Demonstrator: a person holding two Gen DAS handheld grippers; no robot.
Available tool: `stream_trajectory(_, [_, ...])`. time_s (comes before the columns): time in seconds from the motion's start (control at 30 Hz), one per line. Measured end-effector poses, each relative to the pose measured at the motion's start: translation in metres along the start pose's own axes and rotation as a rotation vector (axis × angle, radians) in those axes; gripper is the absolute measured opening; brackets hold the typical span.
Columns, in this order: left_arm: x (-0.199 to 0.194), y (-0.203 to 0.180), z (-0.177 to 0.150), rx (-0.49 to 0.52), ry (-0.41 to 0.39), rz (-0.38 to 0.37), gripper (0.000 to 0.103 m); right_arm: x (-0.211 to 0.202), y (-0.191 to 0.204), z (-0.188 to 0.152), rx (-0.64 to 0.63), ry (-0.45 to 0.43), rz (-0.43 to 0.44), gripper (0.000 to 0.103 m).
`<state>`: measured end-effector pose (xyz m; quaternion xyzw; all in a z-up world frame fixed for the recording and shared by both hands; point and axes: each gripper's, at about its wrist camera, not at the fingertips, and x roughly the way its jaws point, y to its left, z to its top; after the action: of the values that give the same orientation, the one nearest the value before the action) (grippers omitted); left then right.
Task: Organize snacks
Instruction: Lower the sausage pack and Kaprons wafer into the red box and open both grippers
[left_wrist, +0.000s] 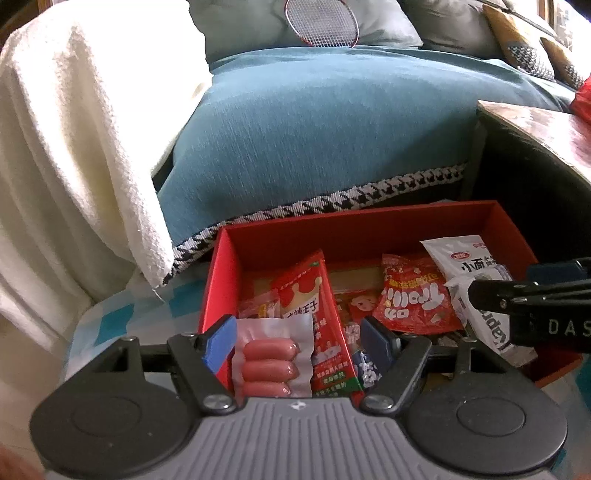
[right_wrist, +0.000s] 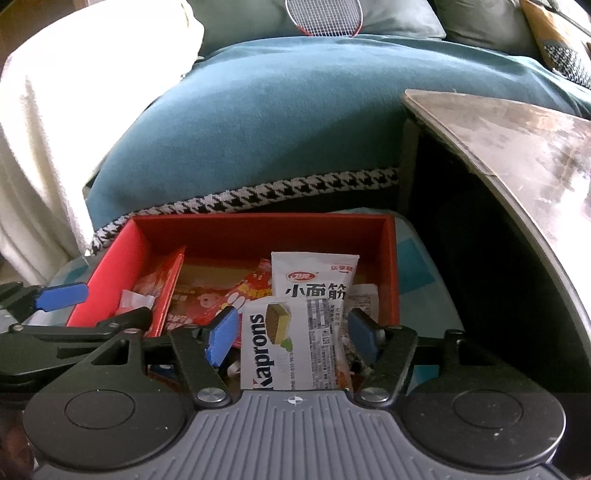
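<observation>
**Two grippers over a red box part-filled with snacks**

Both wrist views look down into a red box (left_wrist: 221, 280) that stands on a checked blue-and-white surface in front of a sofa (left_wrist: 325, 122) draped with a white blanket (left_wrist: 74, 140). The left gripper (left_wrist: 299, 339) hangs over the box's left end. Its fingers are spread, and the sausage pack (left_wrist: 271, 363) and a tall red packet (left_wrist: 314, 295) lie between the pads; the pads do not appear to press on either. The right gripper (right_wrist: 291, 332) hangs over the right end, fingers likewise spread. A white wafer pack (right_wrist: 284, 343) lies between them with a gap at each pad, so it appears released rather than pinched. Behind it, a white gluten-strip bag (right_wrist: 314, 277) leans toward the far wall, and a red bag (left_wrist: 413, 299) lies mid-box.

Progress, as a judgement: most of the sorting seems done. Every snack in view is already inside the box, and none shows on the surrounding surface or on the table (right_wrist: 517, 136) at right. What remains is probably tidying, since the packs overlap loosely and at mixed angles. Whether further snacks wait out of frame cannot be told.
</observation>
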<state>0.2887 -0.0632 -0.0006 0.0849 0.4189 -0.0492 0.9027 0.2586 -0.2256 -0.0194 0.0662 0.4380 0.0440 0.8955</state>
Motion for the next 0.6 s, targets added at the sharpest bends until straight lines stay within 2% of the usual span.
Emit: stream_trajectory(0.6, [-0.033,0.019,-0.022,-0.086,0.014,-0.019,0.069,-0.024,0.012,-0.016,-0.007,0.002,0.018,0.08])
